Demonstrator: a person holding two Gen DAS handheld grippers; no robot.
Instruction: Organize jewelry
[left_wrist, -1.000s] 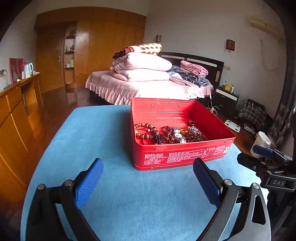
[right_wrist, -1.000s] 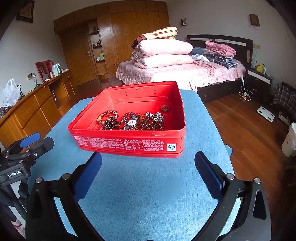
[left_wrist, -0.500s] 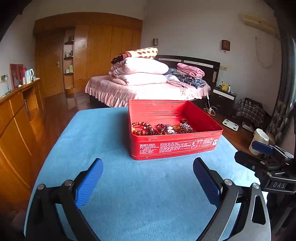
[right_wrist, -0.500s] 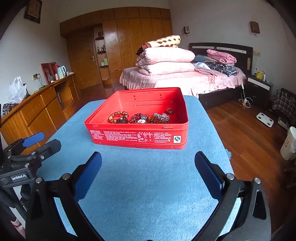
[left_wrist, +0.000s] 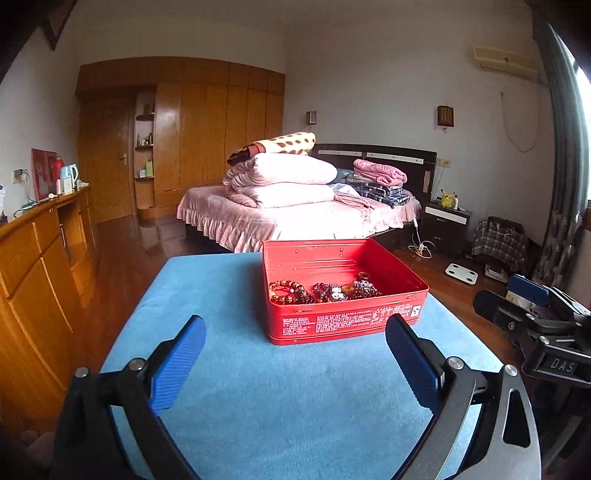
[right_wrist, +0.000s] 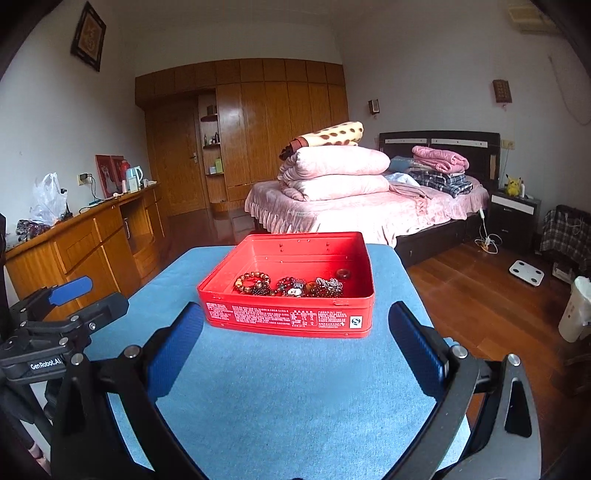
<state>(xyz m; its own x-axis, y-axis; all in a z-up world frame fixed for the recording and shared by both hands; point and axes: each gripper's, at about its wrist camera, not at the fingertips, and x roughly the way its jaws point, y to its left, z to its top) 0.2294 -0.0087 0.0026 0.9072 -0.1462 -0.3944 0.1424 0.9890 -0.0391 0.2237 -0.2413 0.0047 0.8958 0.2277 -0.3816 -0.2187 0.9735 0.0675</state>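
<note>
A red metal box (left_wrist: 343, 325) stands open on a blue-covered table (left_wrist: 295, 387). It also shows in the right wrist view (right_wrist: 288, 317). Inside lie several bead bracelets (left_wrist: 286, 290) and other jewelry (left_wrist: 345, 290) in a row, with a dark ring (left_wrist: 364, 275) behind; the bracelets (right_wrist: 253, 281) and ring (right_wrist: 342, 274) show in the right wrist view too. My left gripper (left_wrist: 295, 354) is open and empty, held back from the box's near side. My right gripper (right_wrist: 295, 343) is open and empty, also short of the box.
The table drops off at its left and right edges. A wooden sideboard (left_wrist: 40, 258) runs along the left. A bed (left_wrist: 295, 210) with folded quilts stands behind the table. The other gripper shows at the right edge of the left view (left_wrist: 535, 317).
Both grippers have drawn back and risen away from the box, which now looks smaller and farther. The jaws stay open. The jewelry has not moved.
</note>
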